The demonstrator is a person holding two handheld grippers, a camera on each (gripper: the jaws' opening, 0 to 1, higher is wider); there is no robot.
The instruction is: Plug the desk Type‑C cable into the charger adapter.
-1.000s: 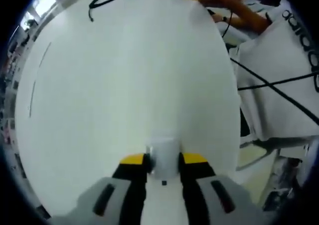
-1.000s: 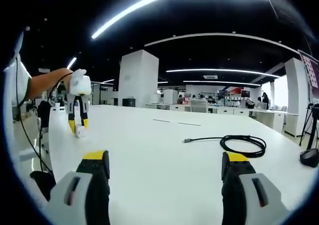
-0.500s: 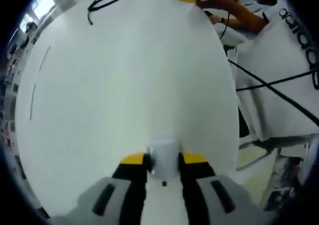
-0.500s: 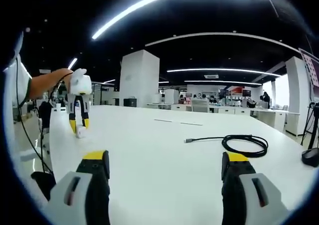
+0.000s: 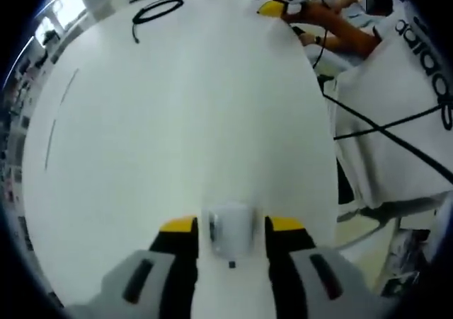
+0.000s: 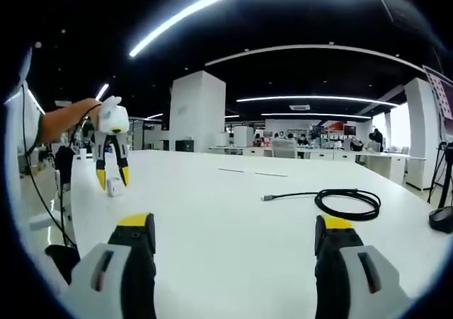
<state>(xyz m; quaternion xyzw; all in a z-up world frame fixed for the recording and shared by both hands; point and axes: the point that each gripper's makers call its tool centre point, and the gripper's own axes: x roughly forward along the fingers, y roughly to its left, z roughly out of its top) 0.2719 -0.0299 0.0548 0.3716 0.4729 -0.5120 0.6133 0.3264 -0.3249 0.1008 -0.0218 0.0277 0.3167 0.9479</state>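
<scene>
Standing on the white worktop (image 5: 177, 121), the charger adapter (image 5: 230, 228) is sitting between the left gripper's (image 5: 231, 225) spread jaws, ungripped. Well beyond it, the Type-C cable (image 6: 333, 200) is lying coiled; the right gripper (image 6: 233, 227), gaping empty, likely needs to fetch its plug next.

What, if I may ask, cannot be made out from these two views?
- Small white charger adapter, left gripper view: its port, blurred and overexposed.
- Coiled black Type-C cable, right gripper view: plug tip too small to read.
- Dark object at that view's right edge: cut off, unidentifiable.
</scene>
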